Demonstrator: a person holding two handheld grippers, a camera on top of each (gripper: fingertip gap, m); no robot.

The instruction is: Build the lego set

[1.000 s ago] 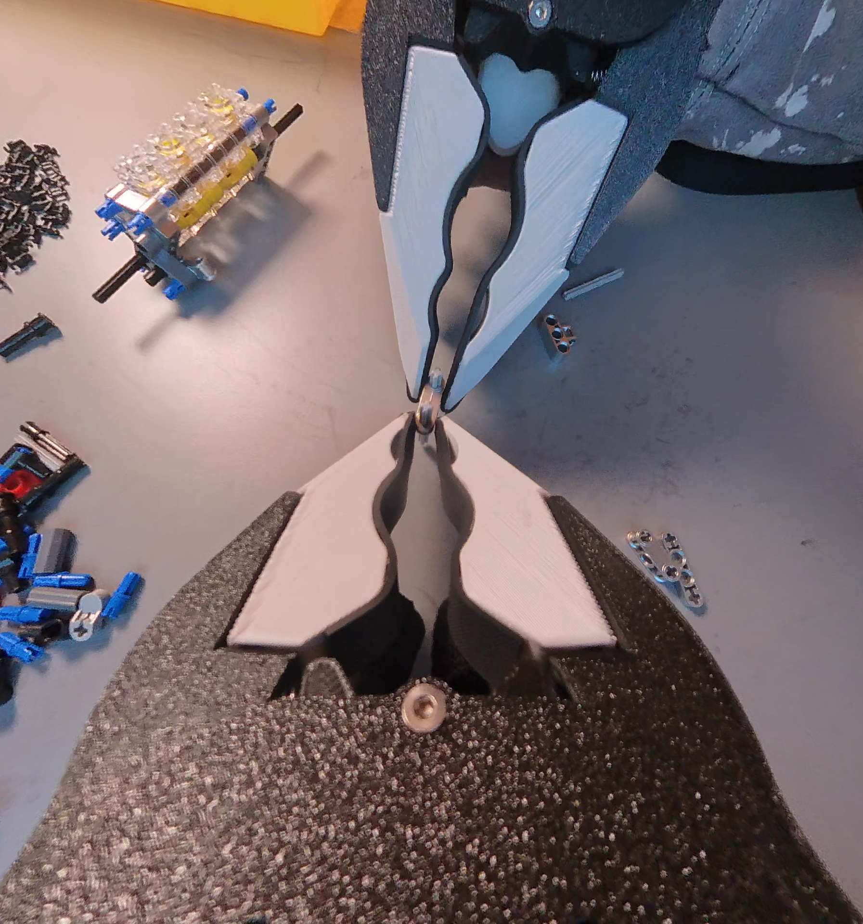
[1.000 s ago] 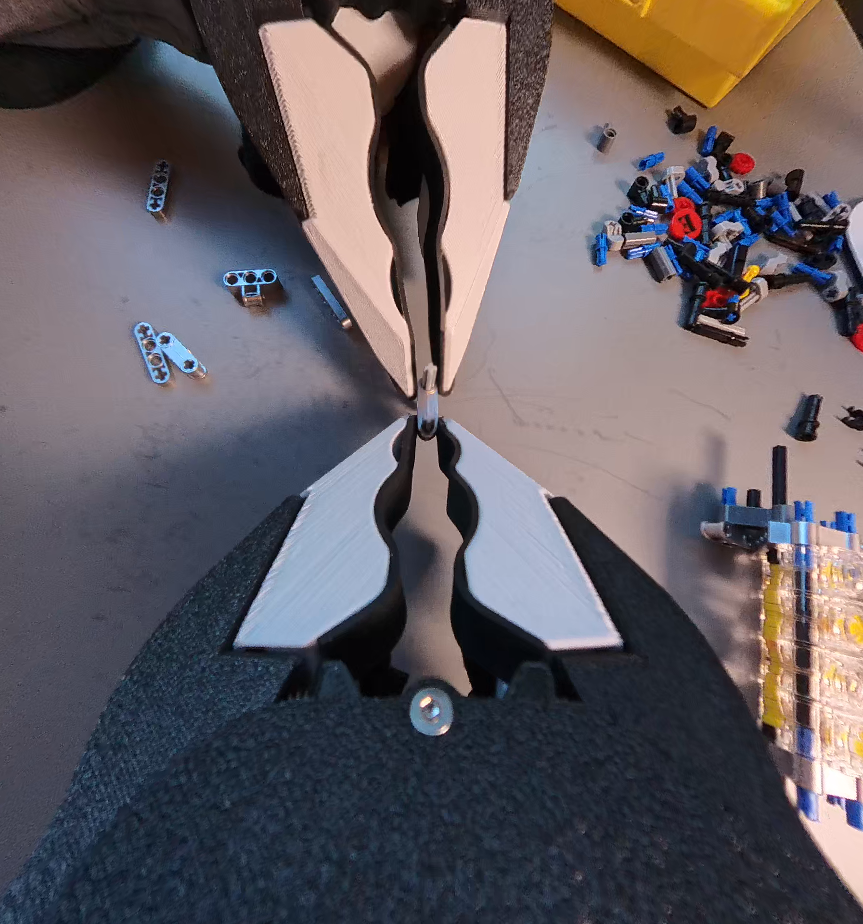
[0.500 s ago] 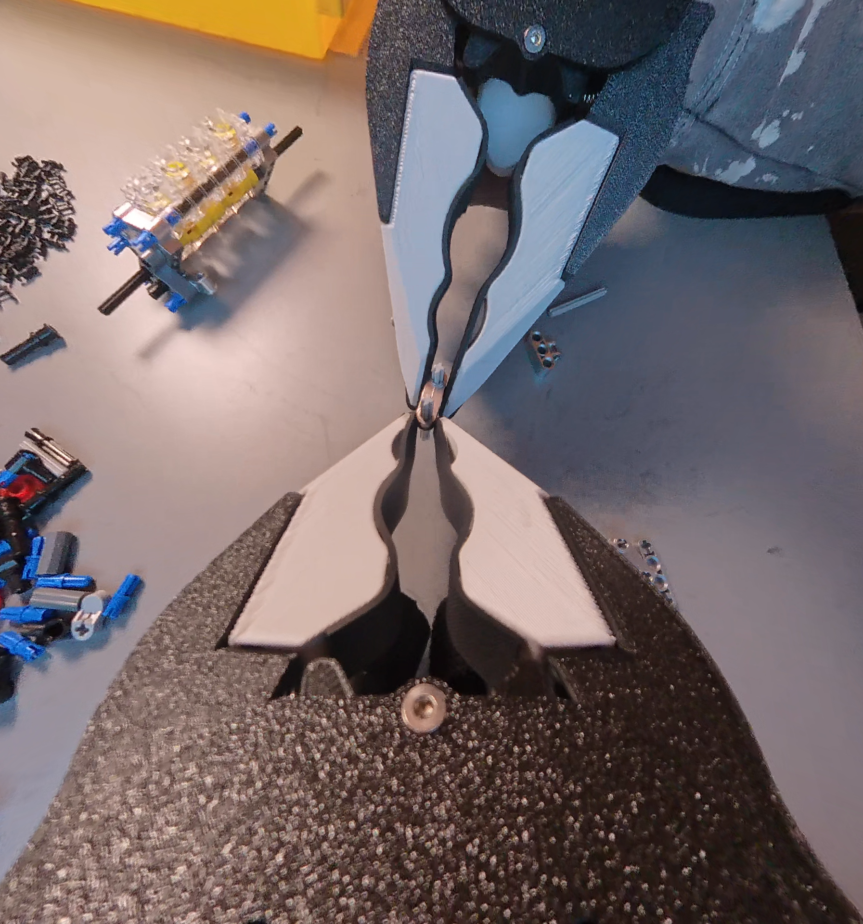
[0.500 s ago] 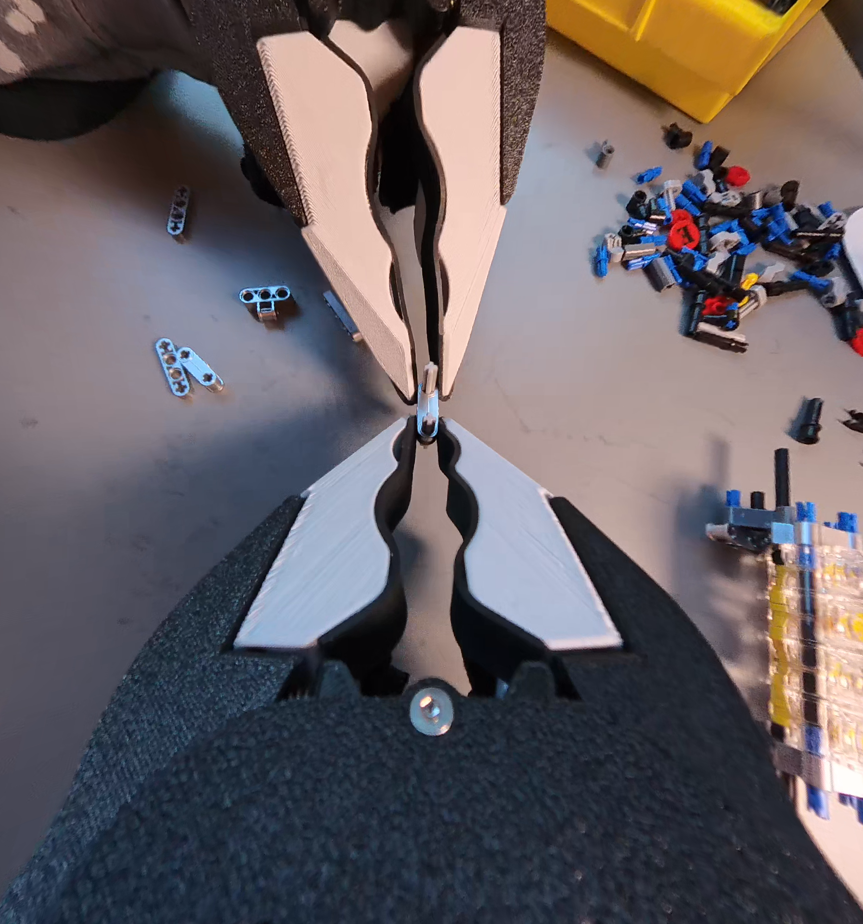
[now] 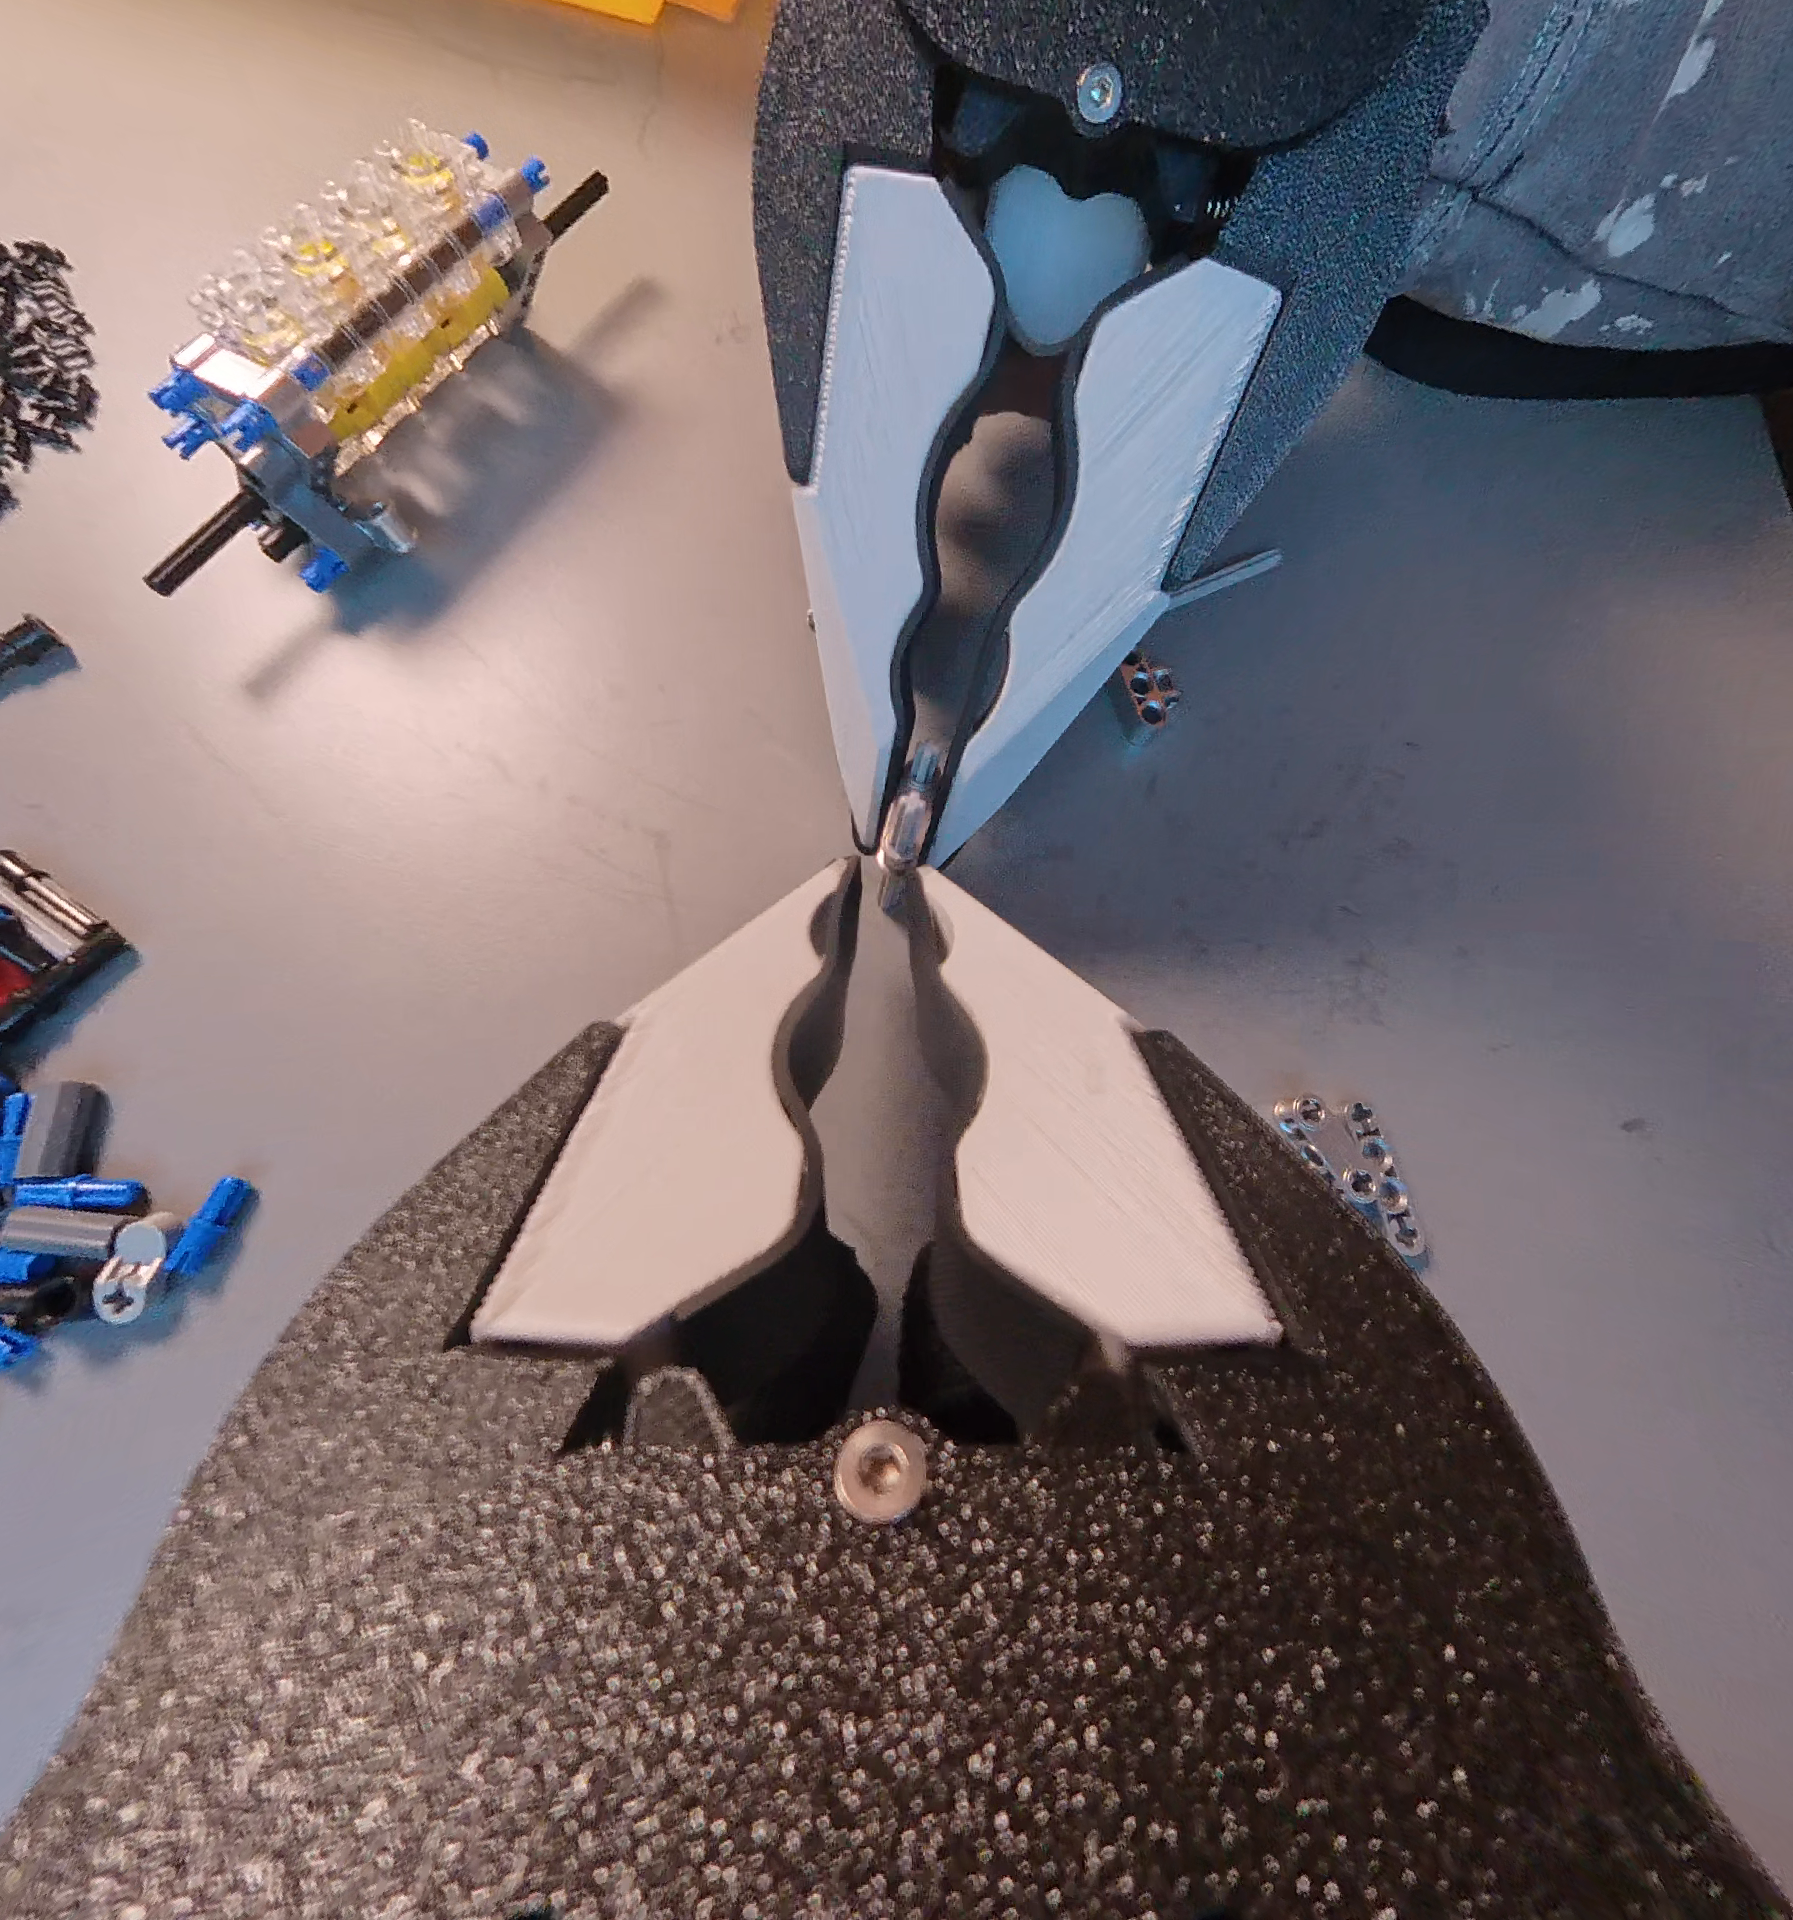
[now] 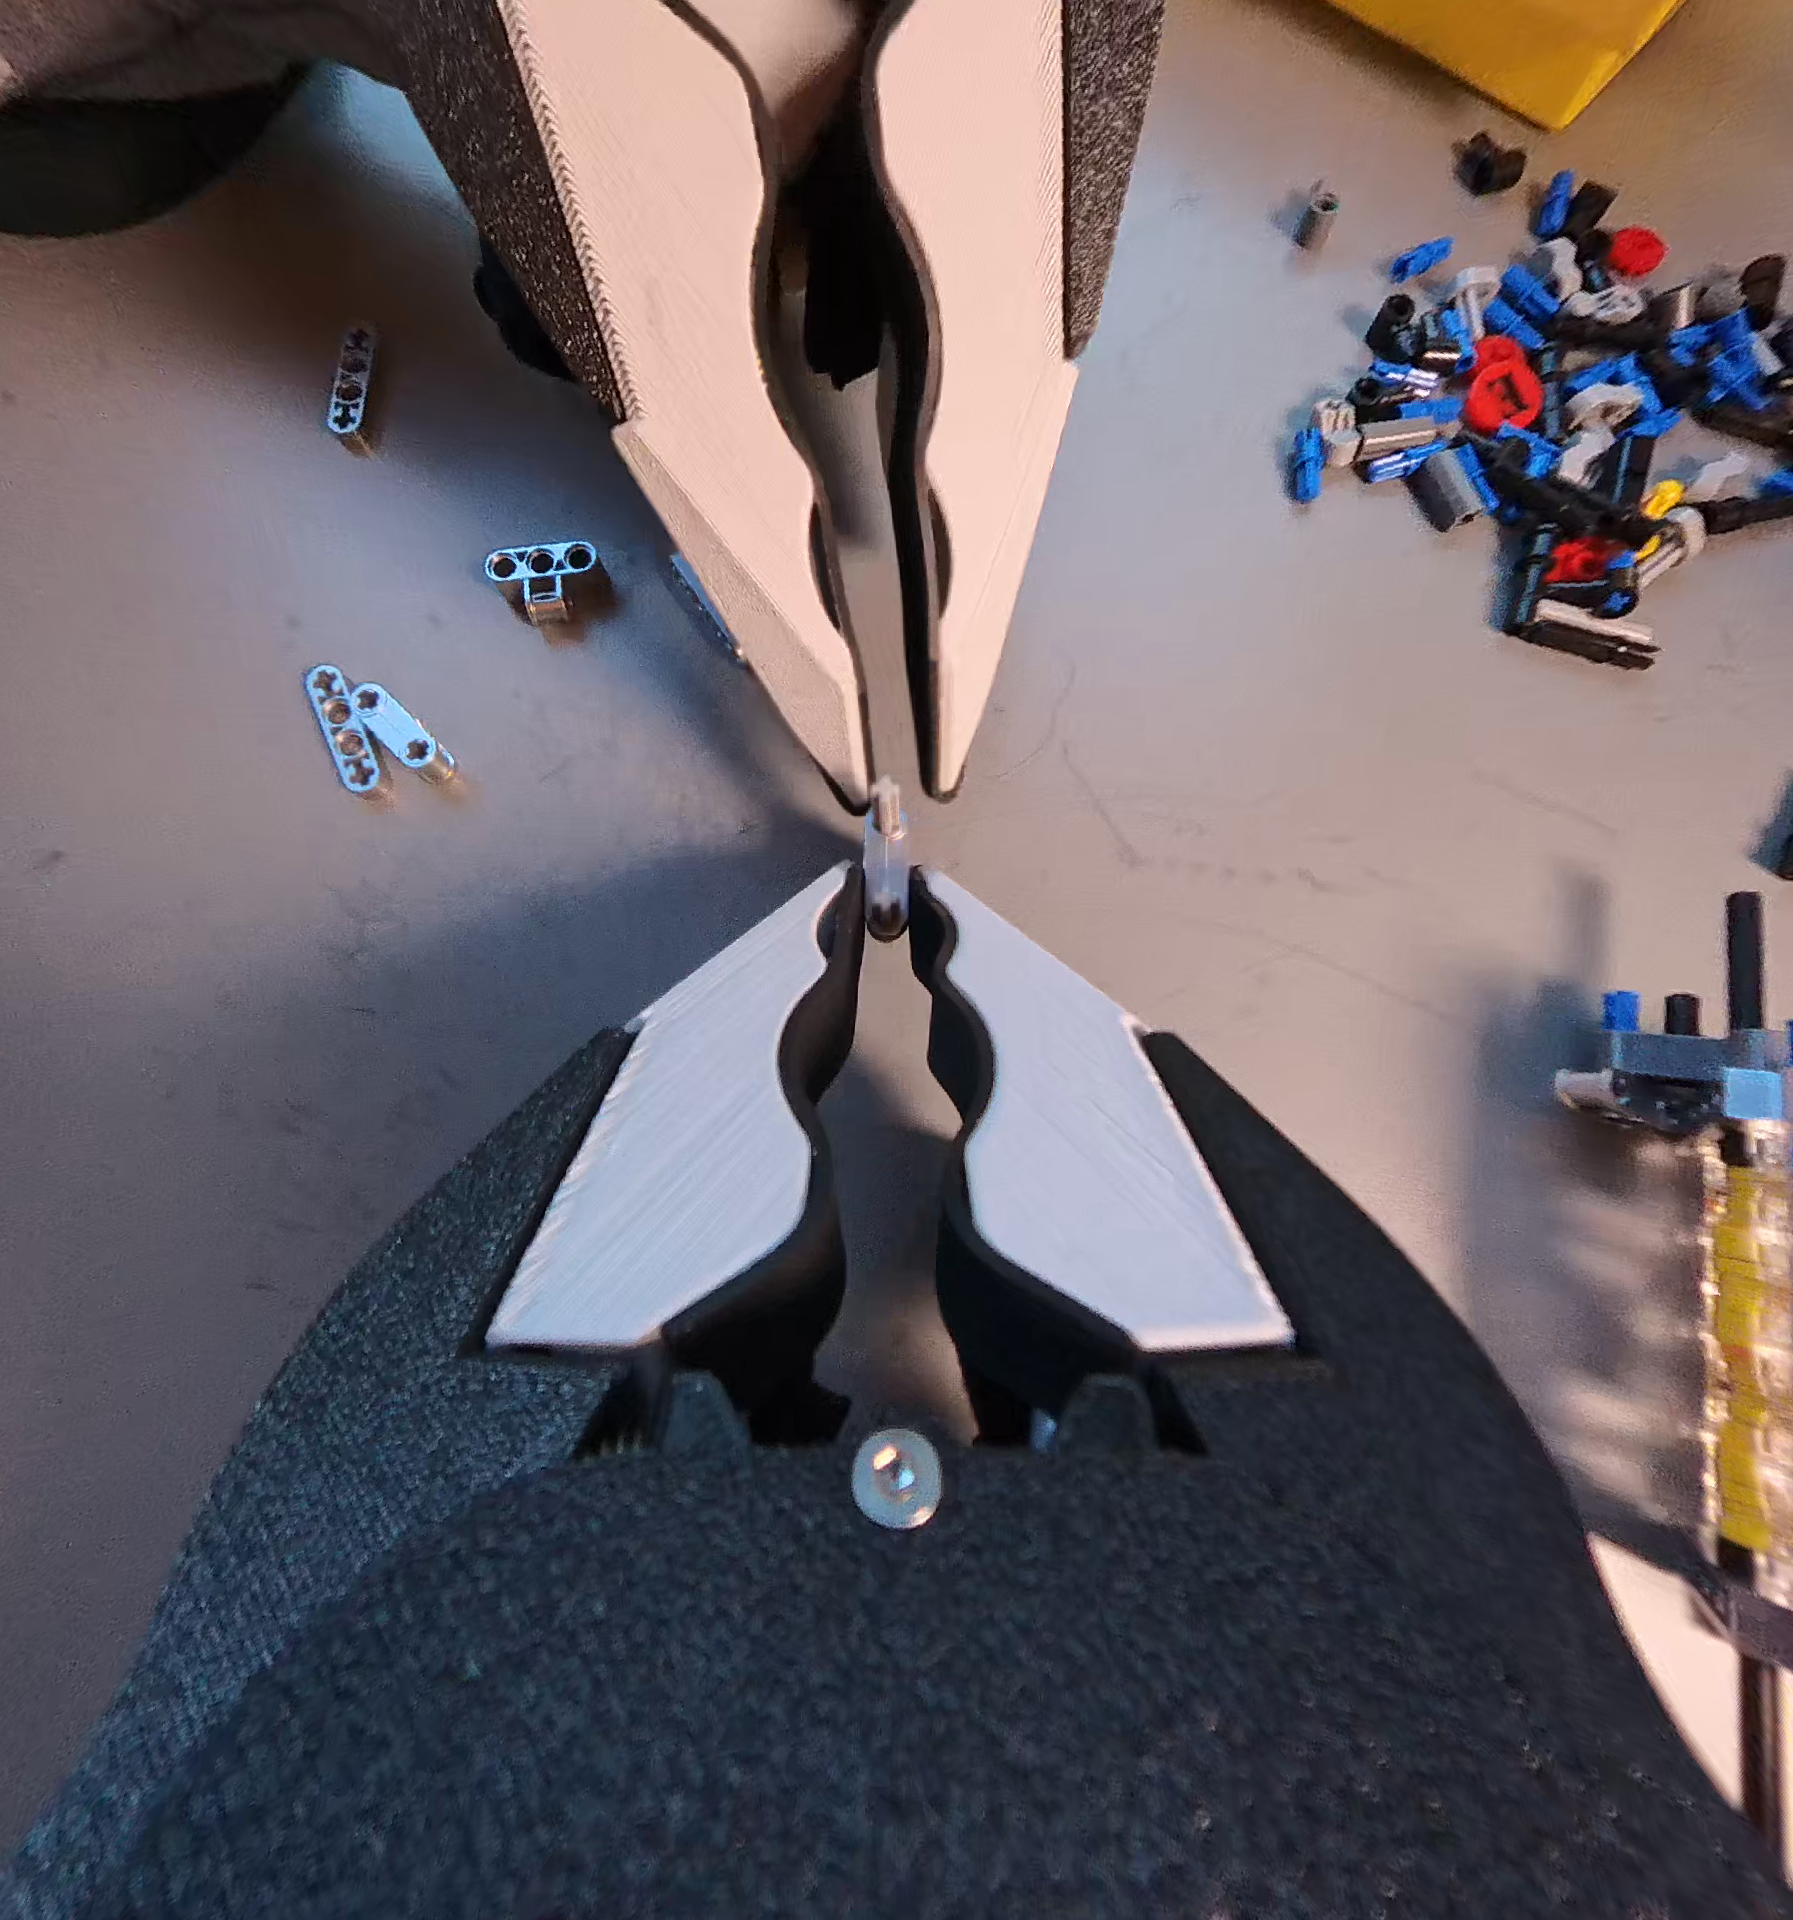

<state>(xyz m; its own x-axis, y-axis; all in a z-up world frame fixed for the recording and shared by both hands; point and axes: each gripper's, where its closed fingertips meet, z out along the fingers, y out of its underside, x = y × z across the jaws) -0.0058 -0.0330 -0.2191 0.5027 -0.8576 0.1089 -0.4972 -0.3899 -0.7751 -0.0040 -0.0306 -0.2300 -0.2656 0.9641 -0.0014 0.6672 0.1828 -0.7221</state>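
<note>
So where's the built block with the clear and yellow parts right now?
The built block lies on the table, upper left in the left wrist view, between the black pin heap and the right gripper.

This looks like a workshop or lab table (image 5: 456, 831). It is grey and scratched. Little toy building parts (image 6: 1557, 416) lie in a pile on it. A half-built toy block (image 5: 362, 353) stands there too, near a yellow box (image 6: 1515, 42).

We see the two grippers tip to tip above the worktop (image 5: 559, 790), the right gripper (image 6: 887, 904) facing the left gripper (image 5: 887, 883), a small pin (image 6: 885, 868) between them. In the left wrist view, a built assembly (image 5: 352, 353) lies far left, loose parts (image 5: 50, 1226) near left, flat beams (image 5: 1354, 1164) right.
</note>
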